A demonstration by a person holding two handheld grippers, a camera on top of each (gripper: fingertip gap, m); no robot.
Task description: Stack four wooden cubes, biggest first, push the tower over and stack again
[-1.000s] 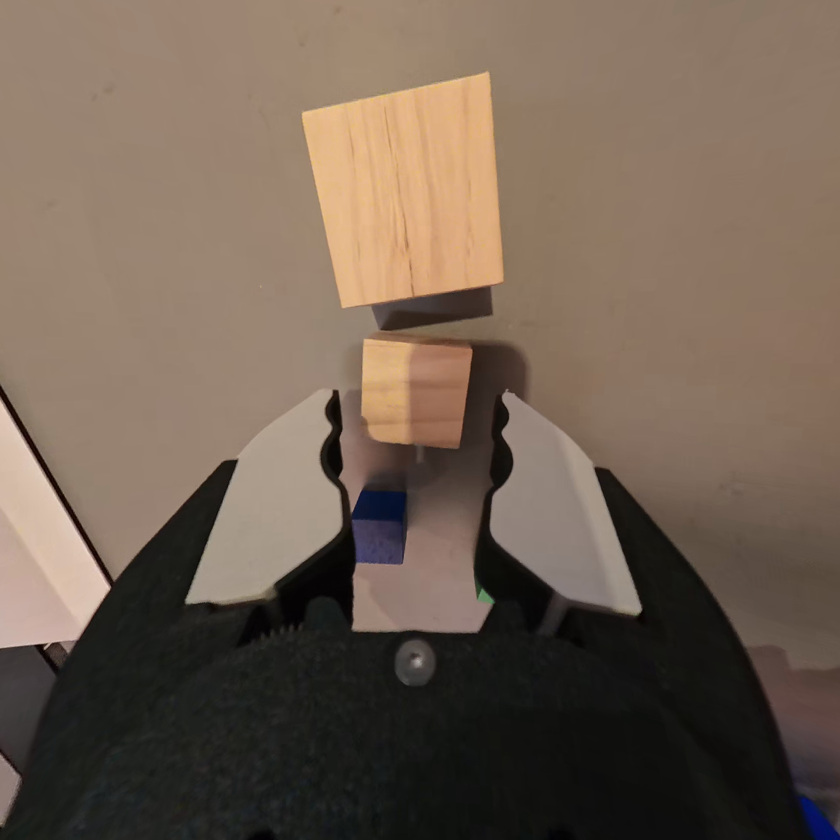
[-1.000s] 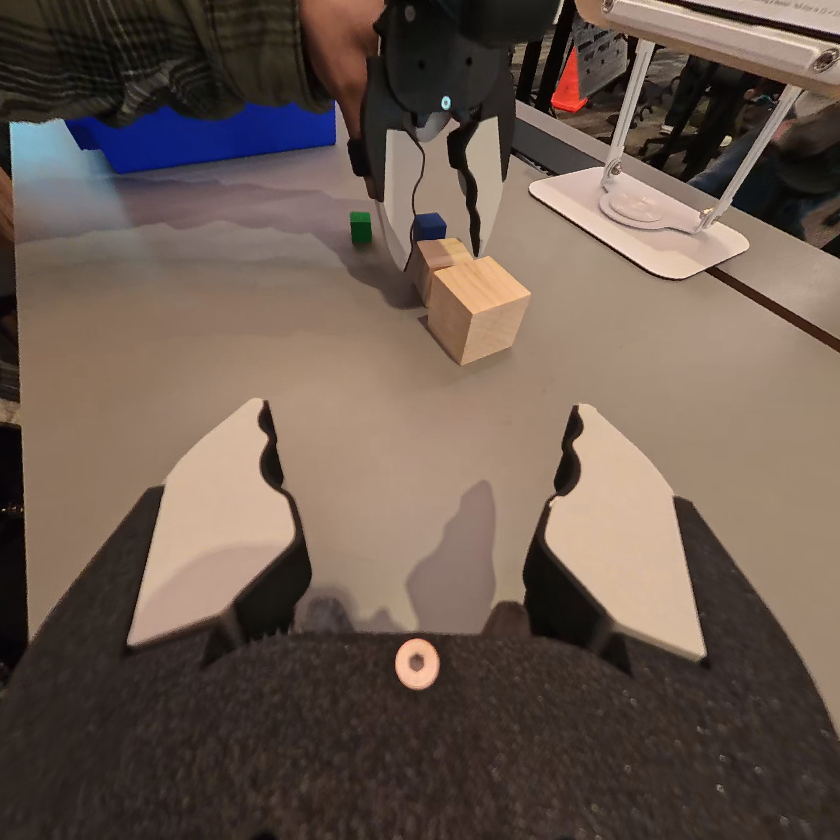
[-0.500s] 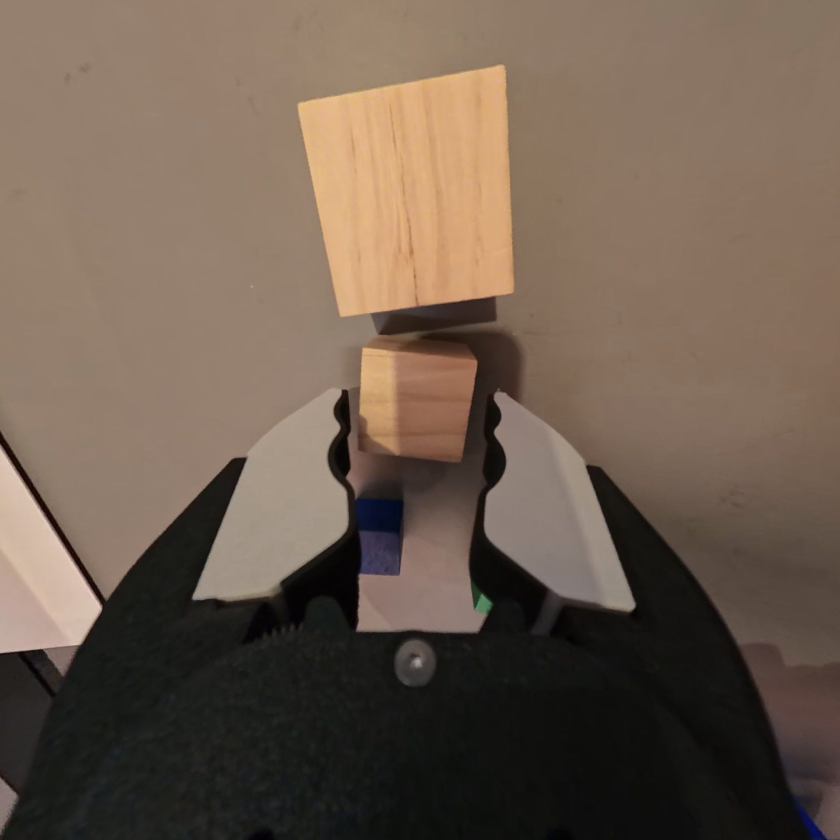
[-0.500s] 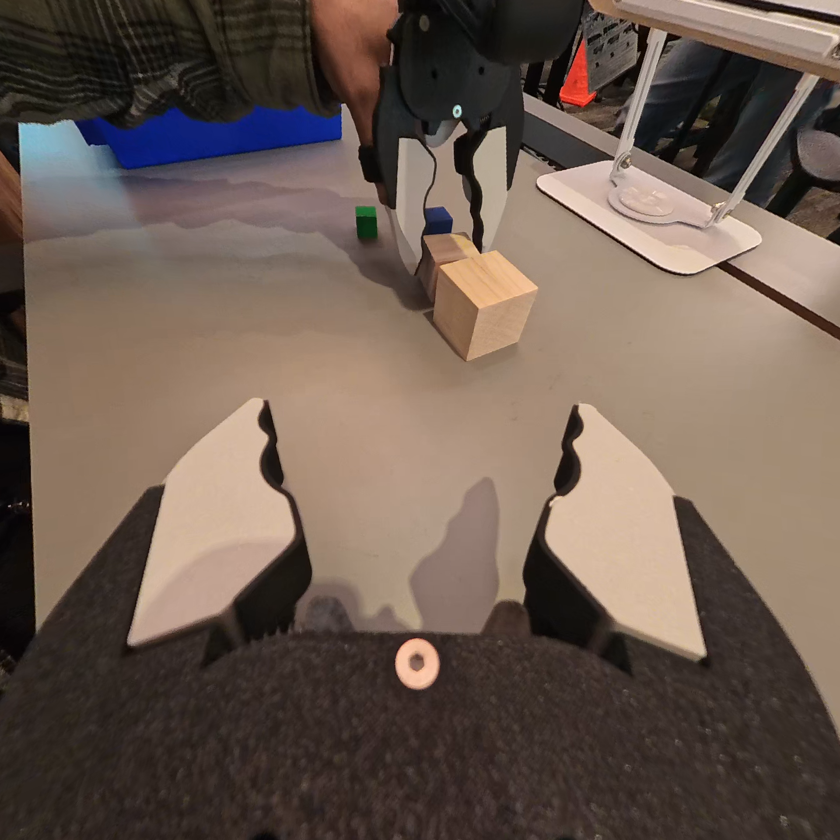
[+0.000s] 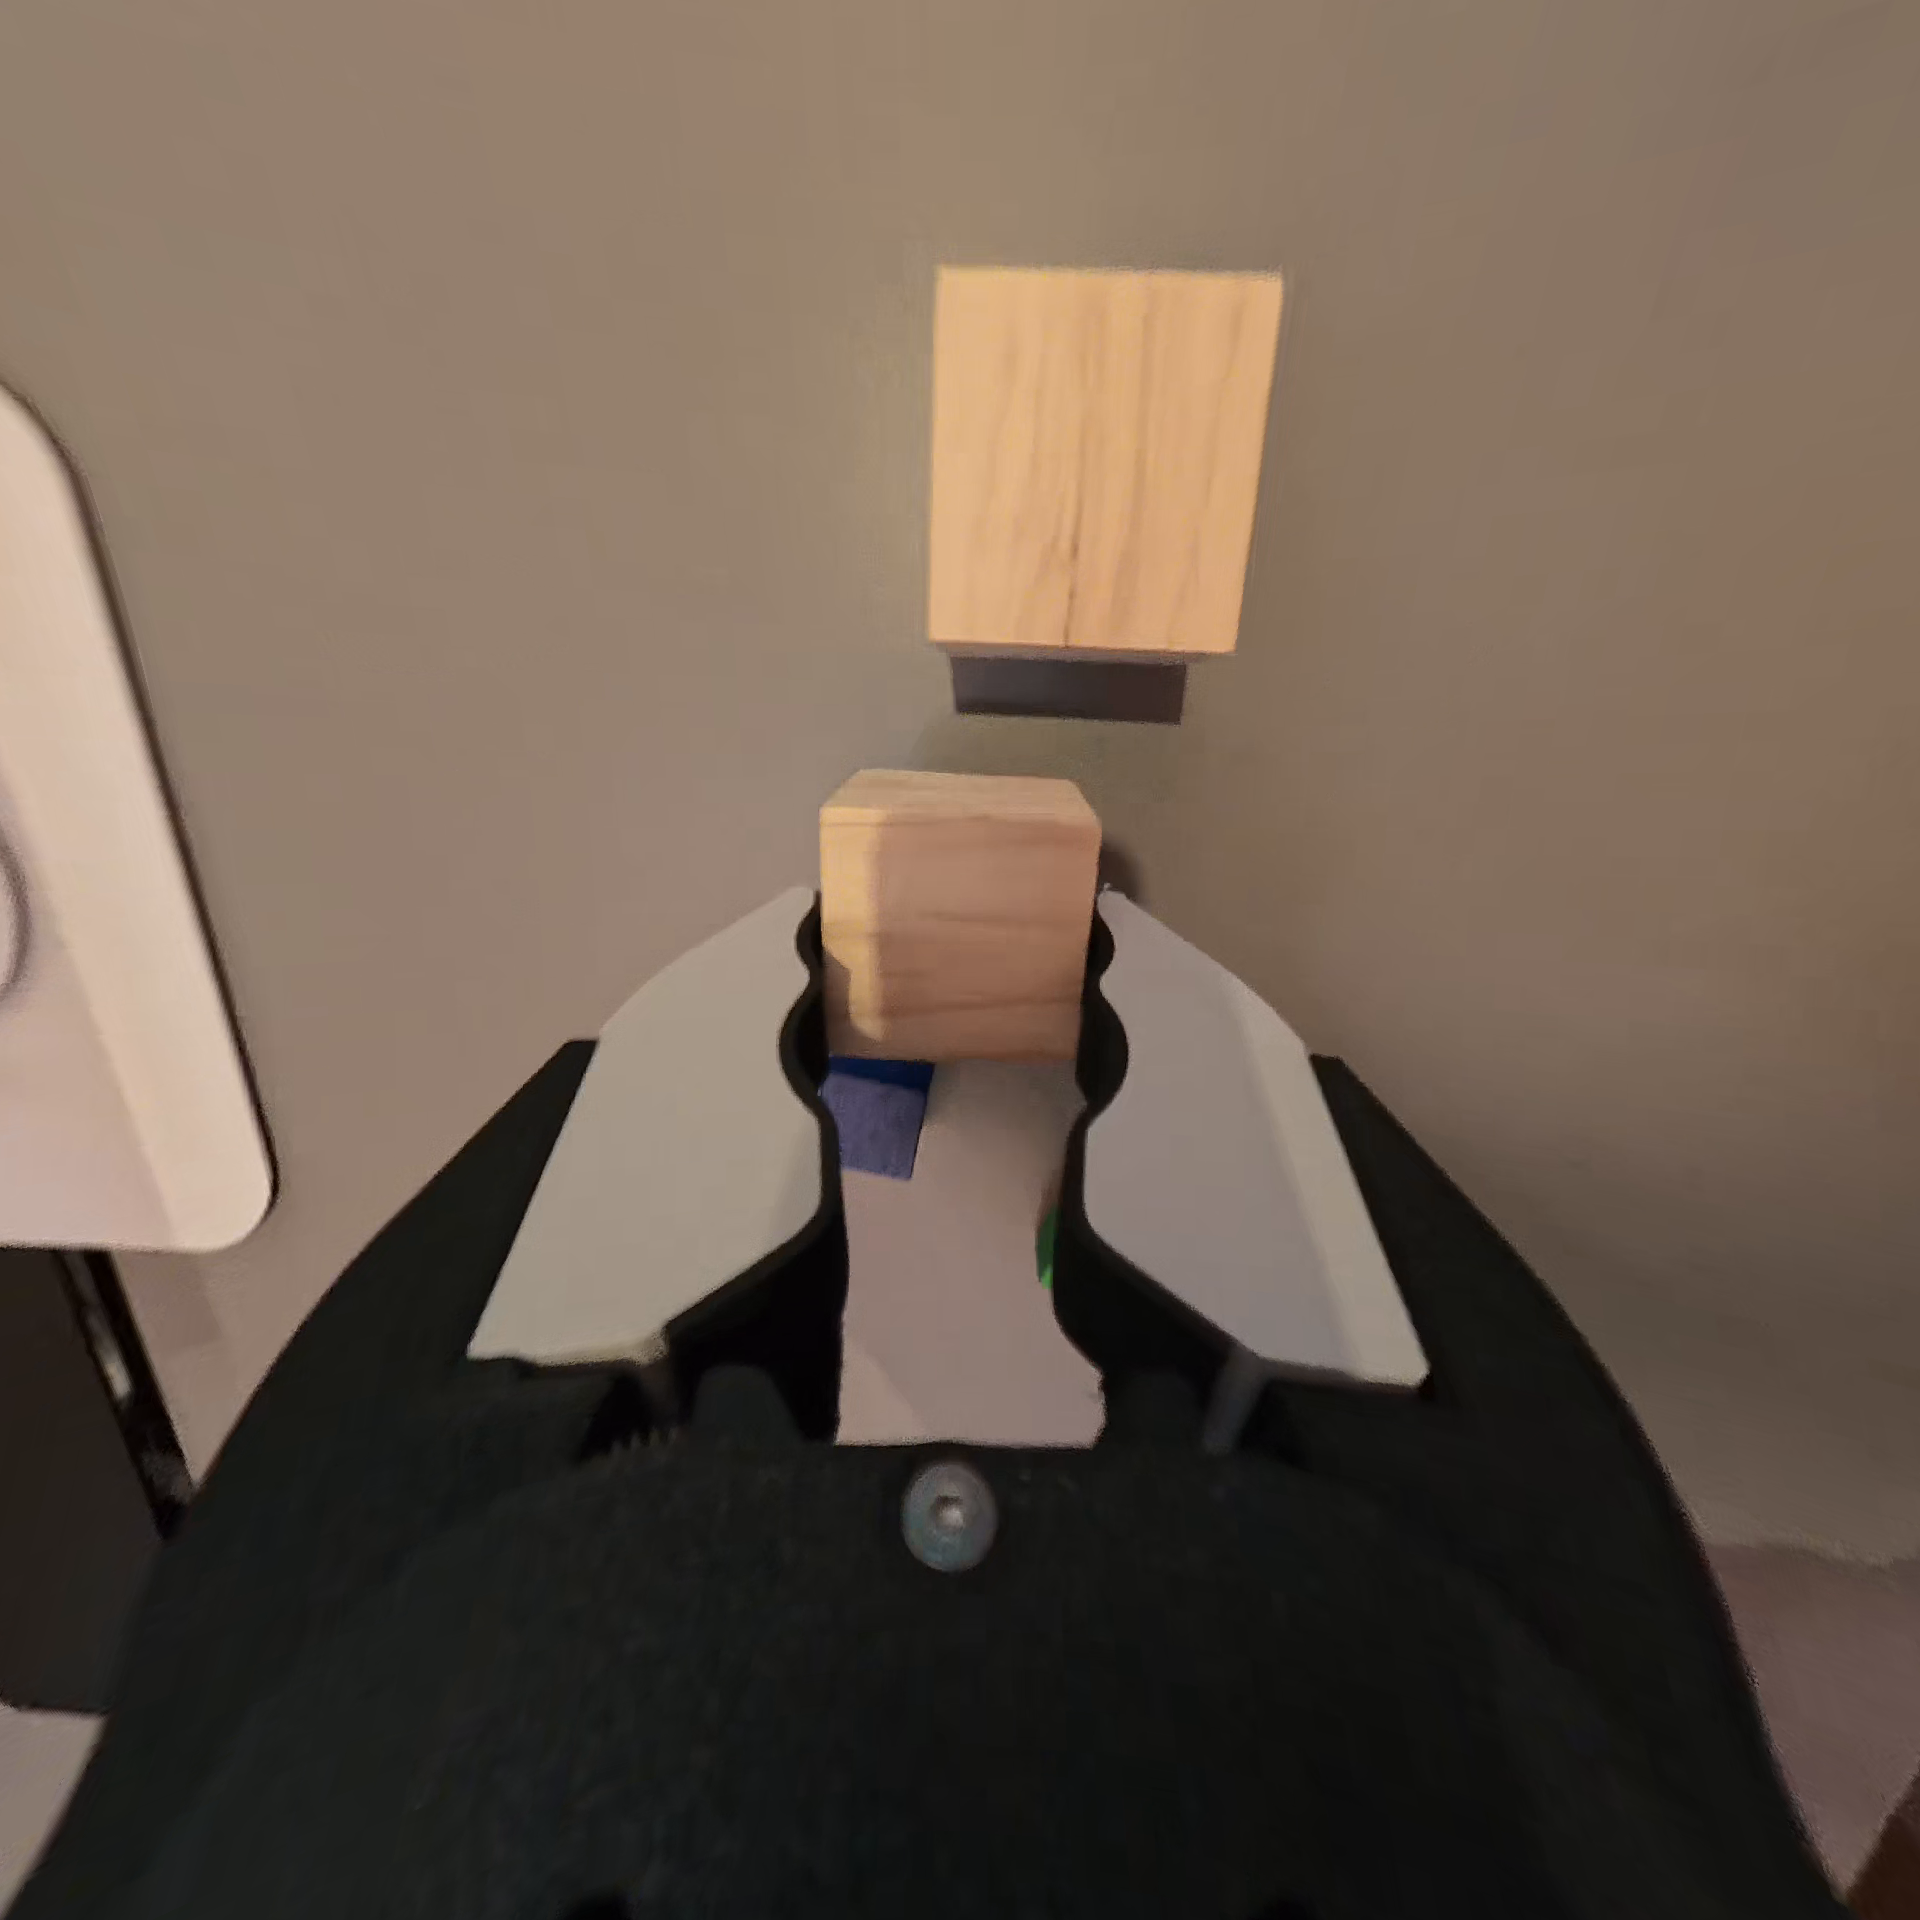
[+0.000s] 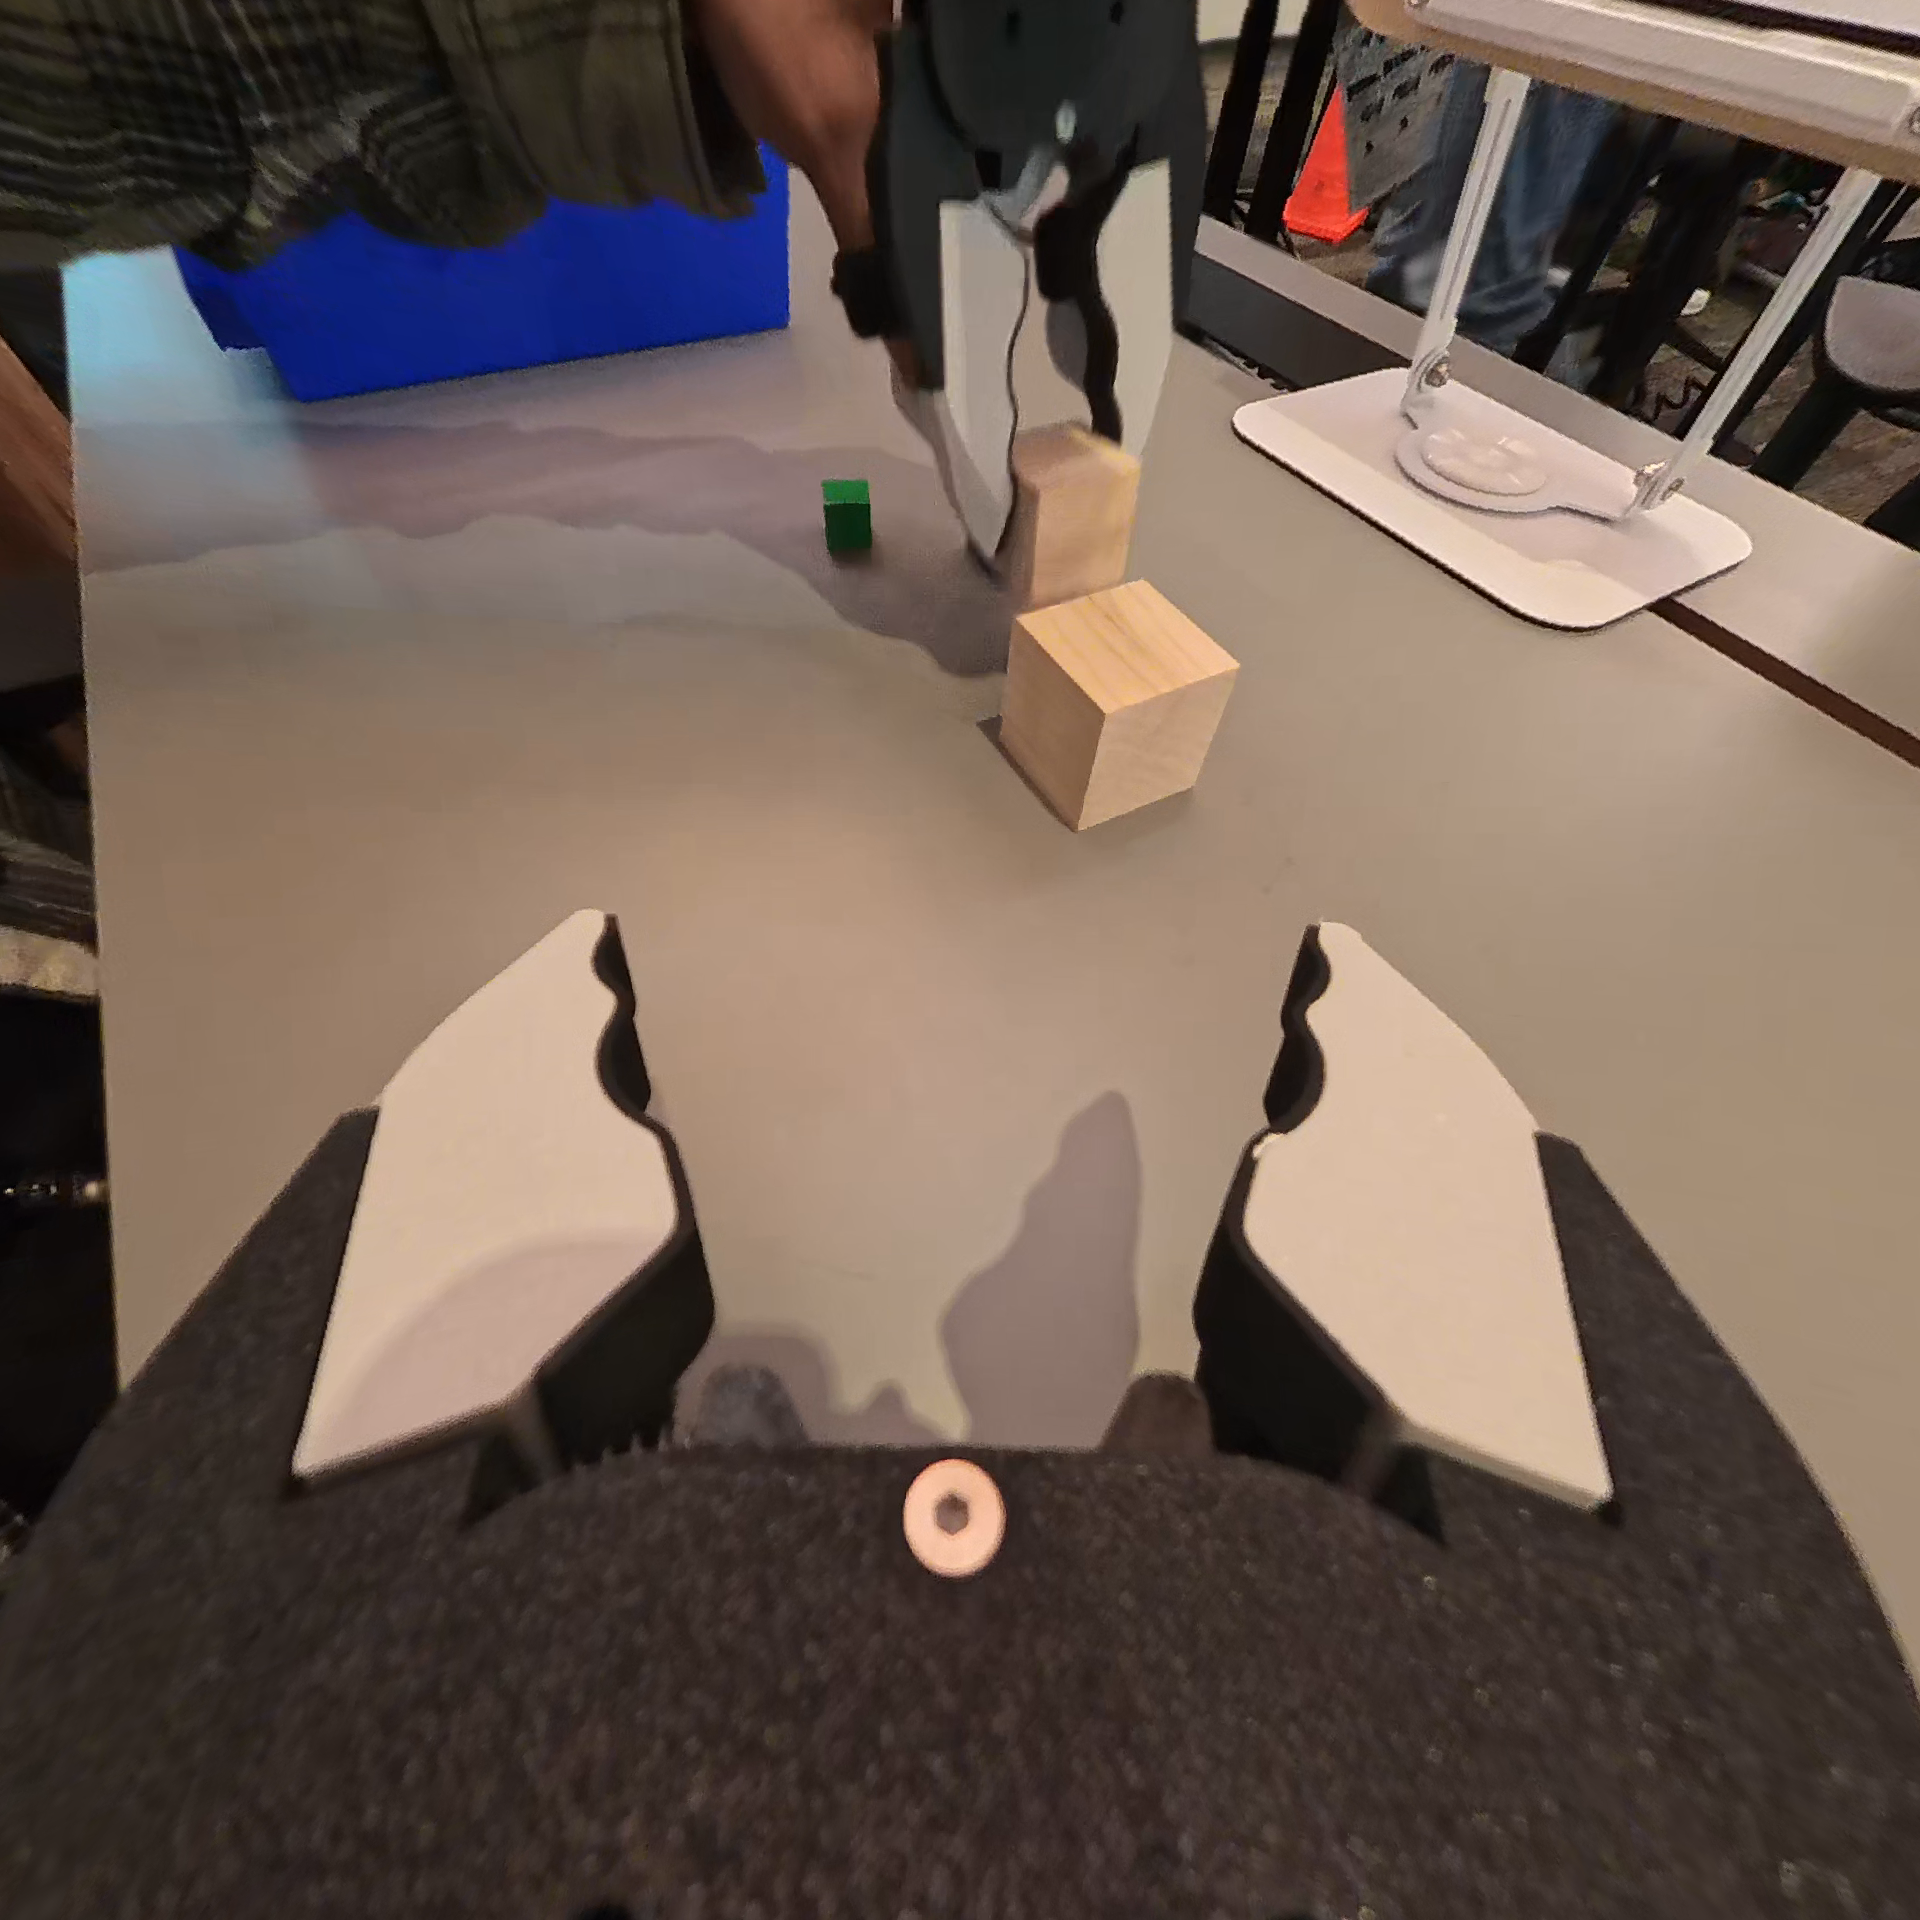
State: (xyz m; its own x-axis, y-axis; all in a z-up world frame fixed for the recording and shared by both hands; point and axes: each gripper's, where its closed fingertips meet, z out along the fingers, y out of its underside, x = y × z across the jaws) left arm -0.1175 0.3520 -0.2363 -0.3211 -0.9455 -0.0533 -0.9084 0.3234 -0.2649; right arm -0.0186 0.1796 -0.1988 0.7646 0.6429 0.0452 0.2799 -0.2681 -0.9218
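Note:
The biggest wooden cube [image 5: 1101,468] stands alone on the grey table; it also shows in the right wrist view [image 6: 1117,707]. My left gripper [image 5: 956,914] is shut on a medium wooden cube [image 5: 956,935], pinched between both fingertips just short of the big cube. In the right wrist view this gripper [image 6: 1049,499] holds the medium cube [image 6: 1075,520] from above. A small blue cube [image 5: 873,1132] lies under my left gripper, partly hidden. A small green cube [image 6: 847,514] sits to the side. My right gripper [image 6: 961,930] is open and empty, well short of the big cube.
A white stand base [image 6: 1496,499] sits on the table at the right, also at the left edge of the left wrist view [image 5: 104,831]. A blue bin [image 6: 499,301] stands at the far end. A person's sleeve [image 6: 312,104] reaches in from the top left. There is about 20 cm between the tips of the two grippers.
My left gripper has closed on the medium cube and shifted, so the big cube now stands farther from it. The blue cube is now hidden in the right wrist view.

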